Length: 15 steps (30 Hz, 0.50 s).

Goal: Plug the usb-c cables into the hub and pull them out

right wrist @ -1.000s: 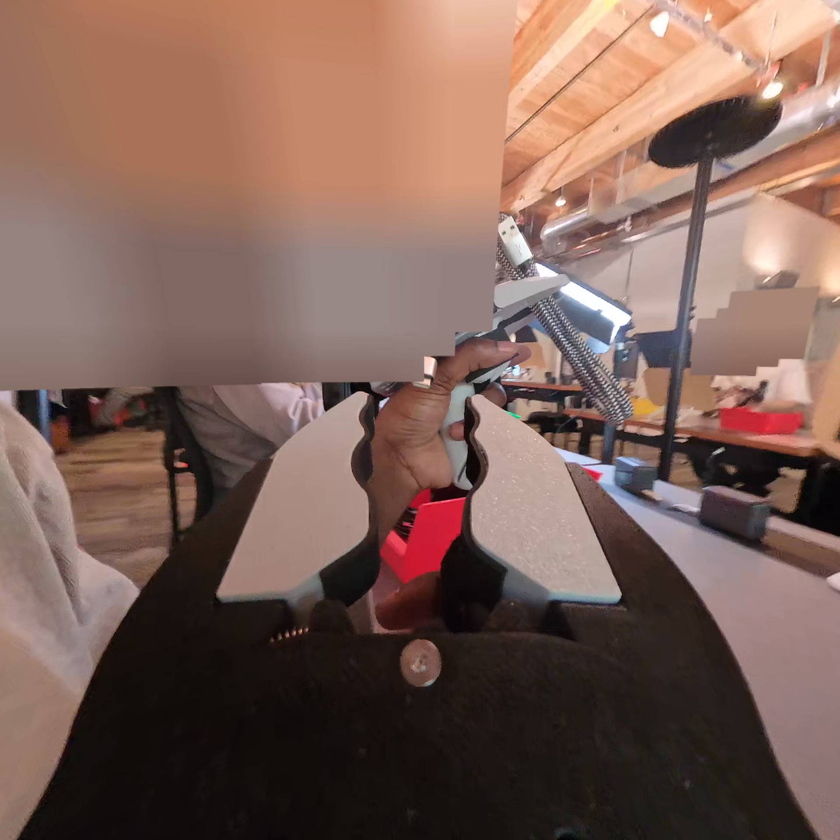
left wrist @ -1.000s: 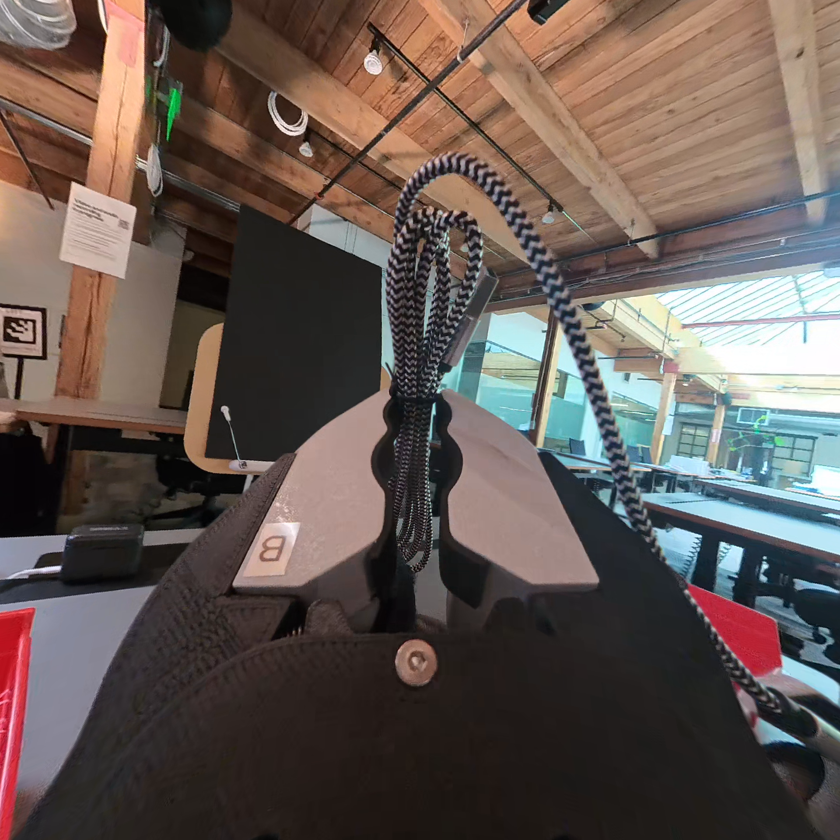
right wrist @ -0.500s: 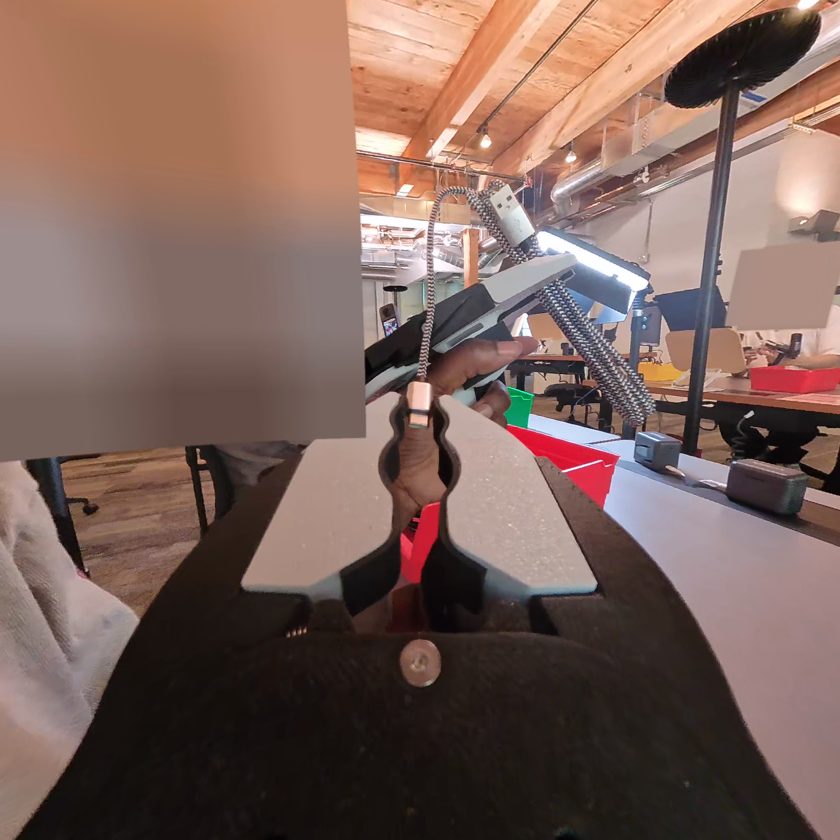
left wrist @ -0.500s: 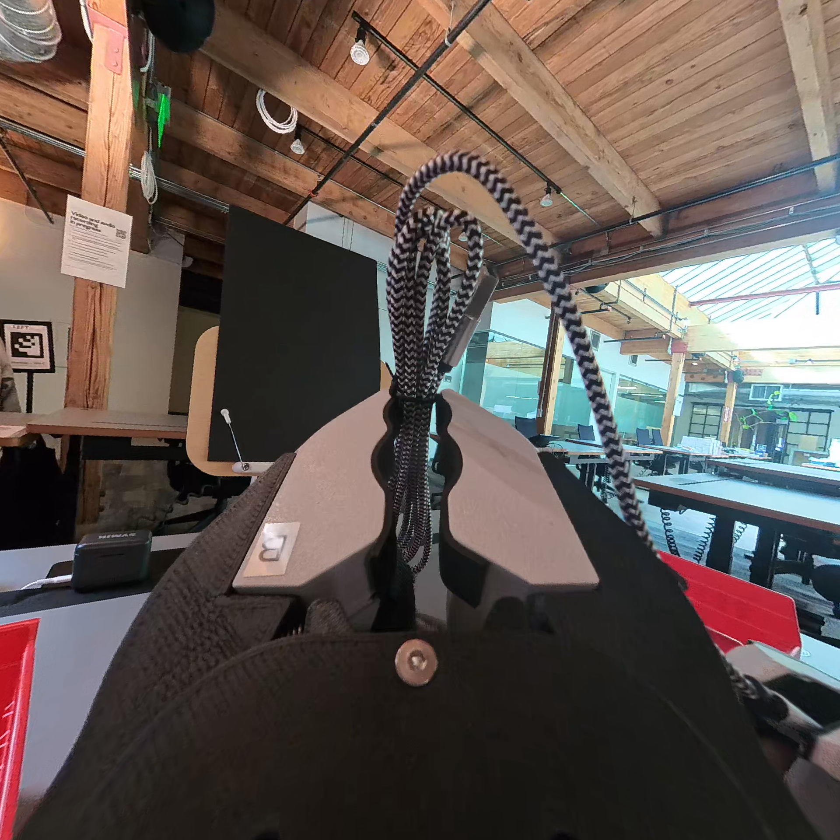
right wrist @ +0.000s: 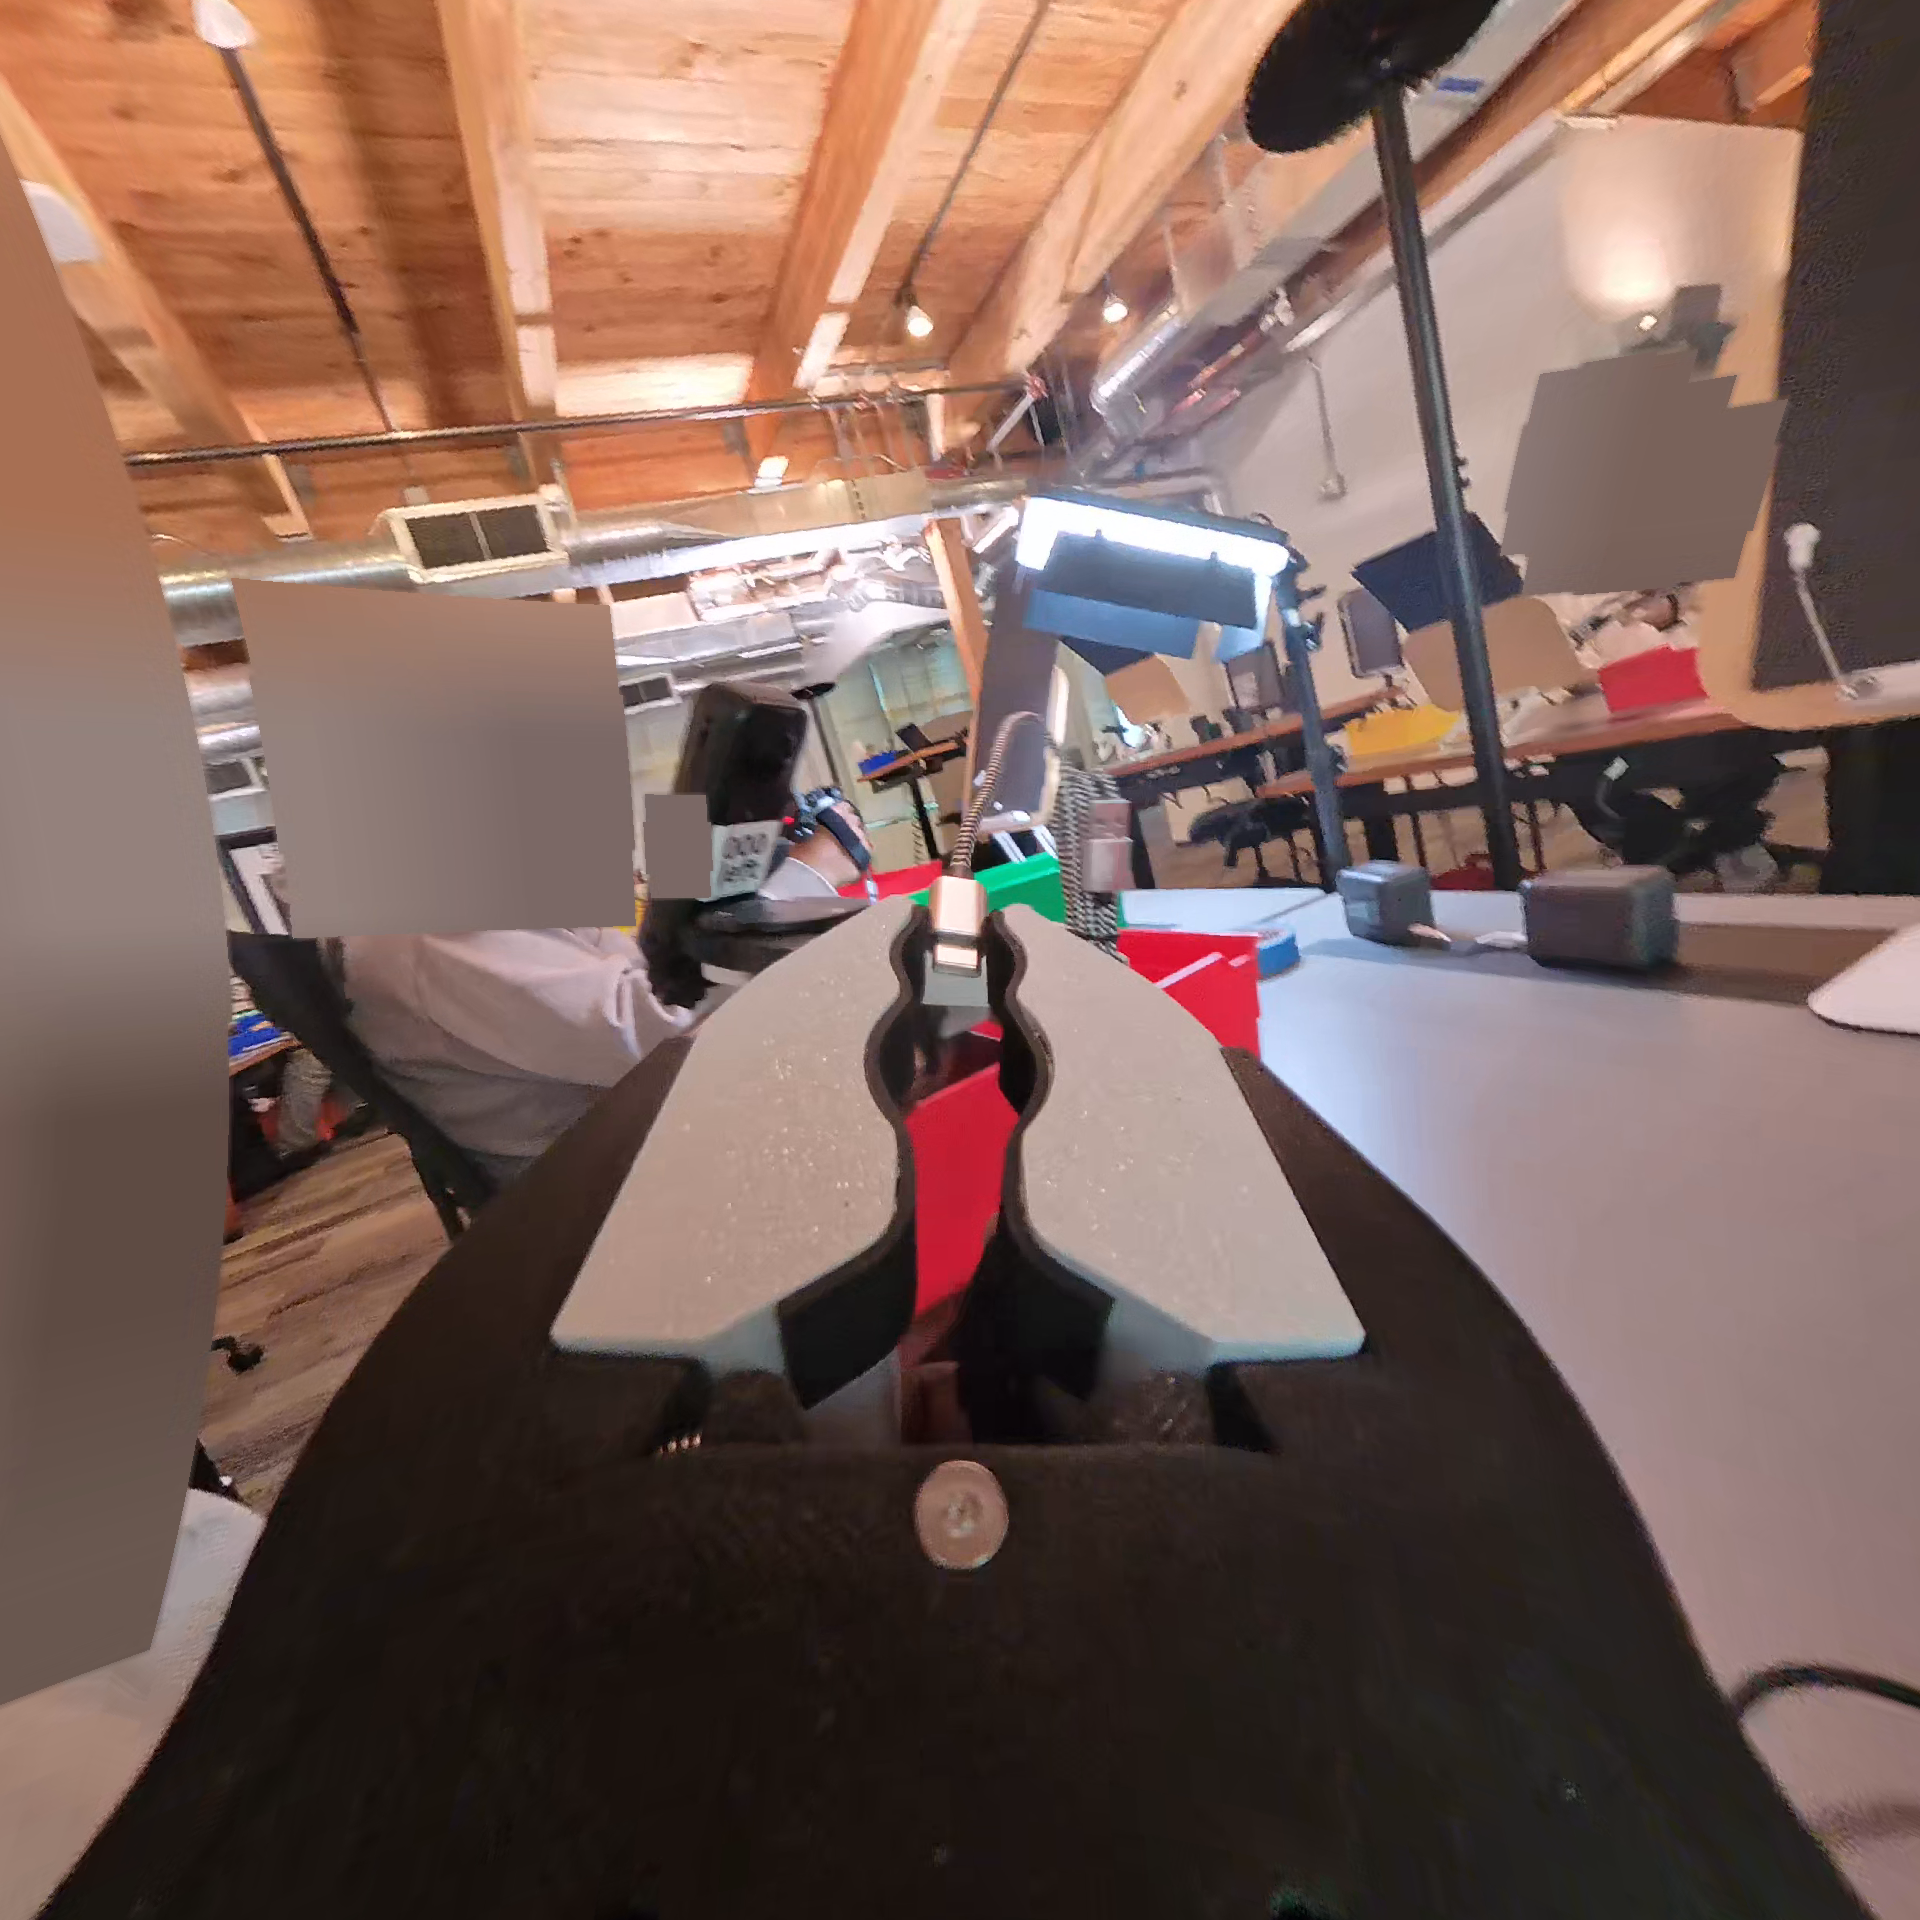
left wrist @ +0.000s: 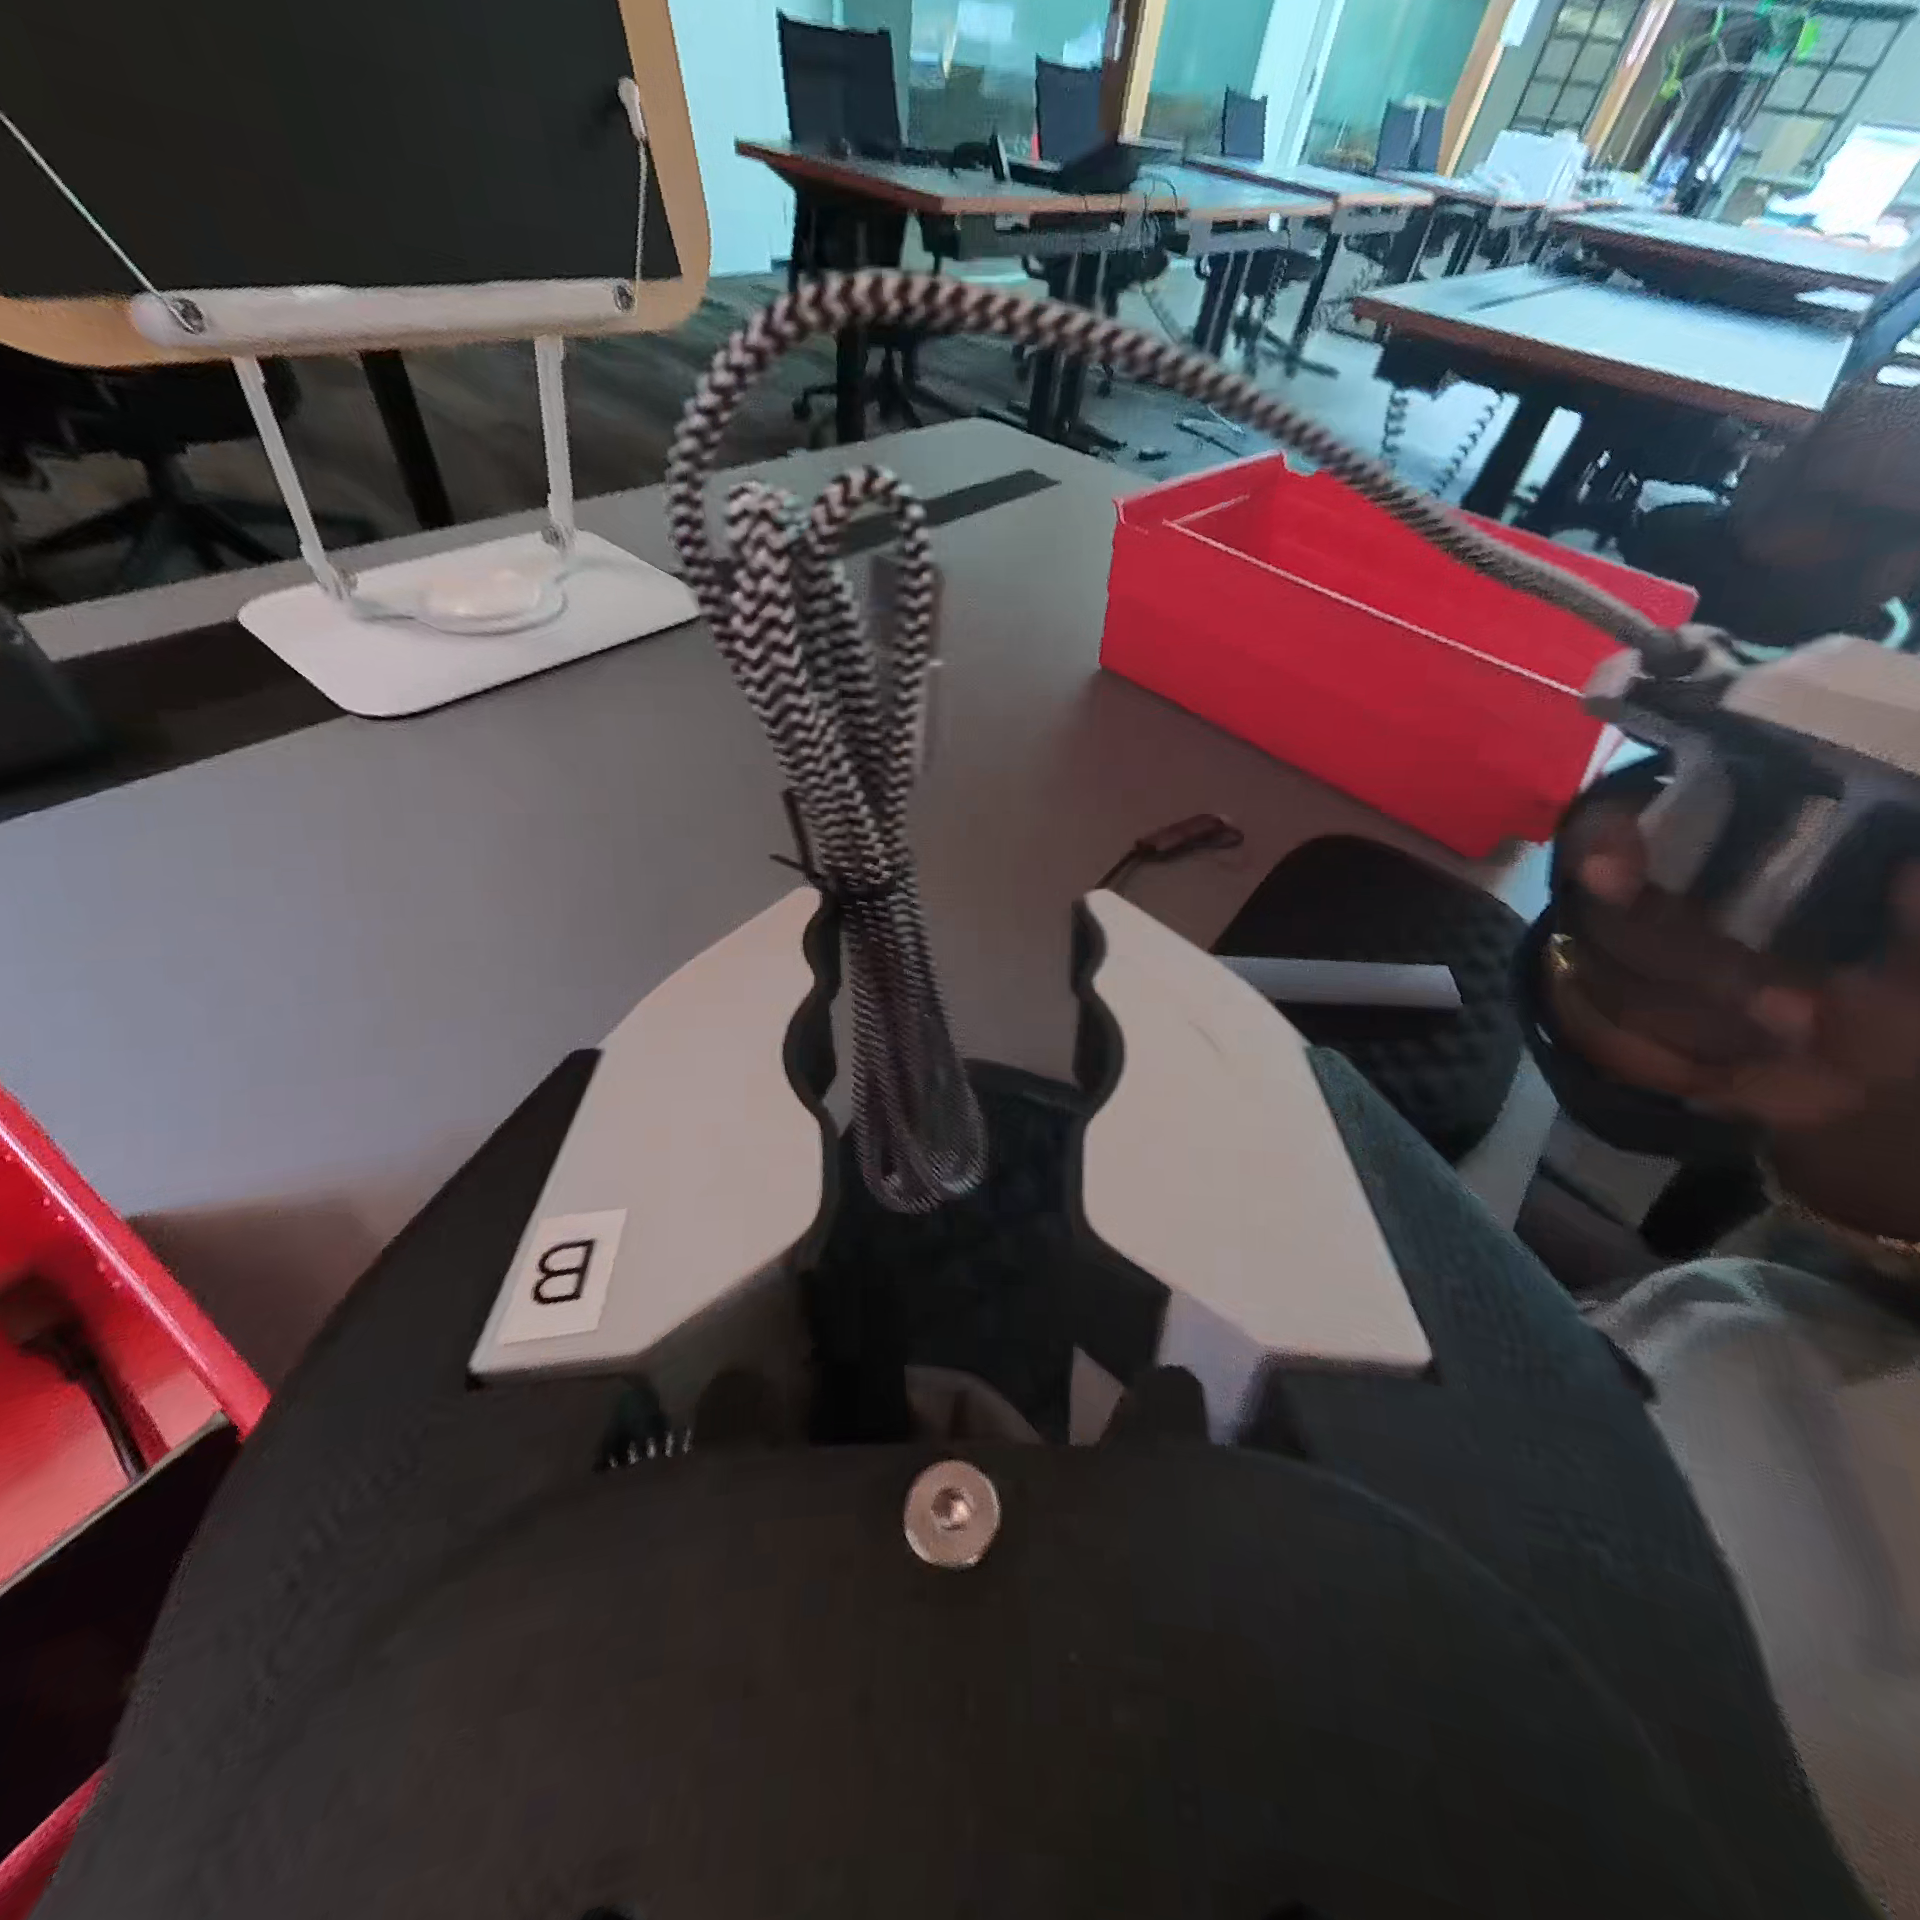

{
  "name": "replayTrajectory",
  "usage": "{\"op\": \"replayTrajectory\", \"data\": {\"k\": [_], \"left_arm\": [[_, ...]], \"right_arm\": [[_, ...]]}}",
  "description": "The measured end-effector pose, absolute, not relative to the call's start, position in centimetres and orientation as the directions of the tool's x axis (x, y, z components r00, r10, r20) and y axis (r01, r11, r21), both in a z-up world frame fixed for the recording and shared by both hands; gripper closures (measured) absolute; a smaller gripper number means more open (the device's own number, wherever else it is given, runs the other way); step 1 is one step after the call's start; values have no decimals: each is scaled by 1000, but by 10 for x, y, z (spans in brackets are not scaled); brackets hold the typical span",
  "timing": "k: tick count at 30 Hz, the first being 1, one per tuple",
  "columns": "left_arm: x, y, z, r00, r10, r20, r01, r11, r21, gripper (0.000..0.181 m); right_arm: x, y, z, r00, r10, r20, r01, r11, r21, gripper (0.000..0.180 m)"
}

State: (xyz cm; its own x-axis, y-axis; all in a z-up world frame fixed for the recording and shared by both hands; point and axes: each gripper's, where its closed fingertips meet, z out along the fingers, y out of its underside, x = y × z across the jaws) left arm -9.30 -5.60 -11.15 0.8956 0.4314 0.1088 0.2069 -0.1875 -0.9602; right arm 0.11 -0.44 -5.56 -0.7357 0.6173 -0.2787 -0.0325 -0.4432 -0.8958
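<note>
While my right gripper [right wrist: 958, 940] is clamping the silver usb-c plug [right wrist: 956, 925], my left gripper [left wrist: 948, 940] is hanging open around the black-and-white braided cable bundle [left wrist: 831, 665]; next I'm needing the hub, unseen.

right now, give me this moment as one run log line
left claw: open, bundled braided cable loose between fingers | right claw: shut on usb-c plug | hub: not identified | plugged: no

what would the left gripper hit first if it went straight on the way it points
Likely the grey table. The left gripper is open and tilted down at it, with the bundled cable loose between its fingers and nothing else clearly in line. Depth is hard to judge.
</note>
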Motion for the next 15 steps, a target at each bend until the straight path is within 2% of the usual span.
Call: {"op": "replayTrajectory", "data": {"k": [4,6,9,12,15], "left_arm": [[-82,-59,-118,909,413,61,187,-273,-944,123],[-68,-56,-111,929,368,53,164,-278,-947,122],[-69,-63,-112,905,424,-31,129,-343,-930,122],[-47,-47,-83,958,284,24,76,-173,-982,128],[-31,-32,-59,983,98,157,154,31,-988,130]], "right_arm": [[-13,9,-69,-679,663,-314,-5,-432,-902,169],[-19,15,-74,-651,678,-340,10,-441,-898,170],[-24,19,-84,-630,679,-378,50,-450,-892,170],[-25,18,-89,-638,665,-388,66,-455,-888,170],[-21,19,-82,-673,644,-364,44,-456,-889,169]]}}
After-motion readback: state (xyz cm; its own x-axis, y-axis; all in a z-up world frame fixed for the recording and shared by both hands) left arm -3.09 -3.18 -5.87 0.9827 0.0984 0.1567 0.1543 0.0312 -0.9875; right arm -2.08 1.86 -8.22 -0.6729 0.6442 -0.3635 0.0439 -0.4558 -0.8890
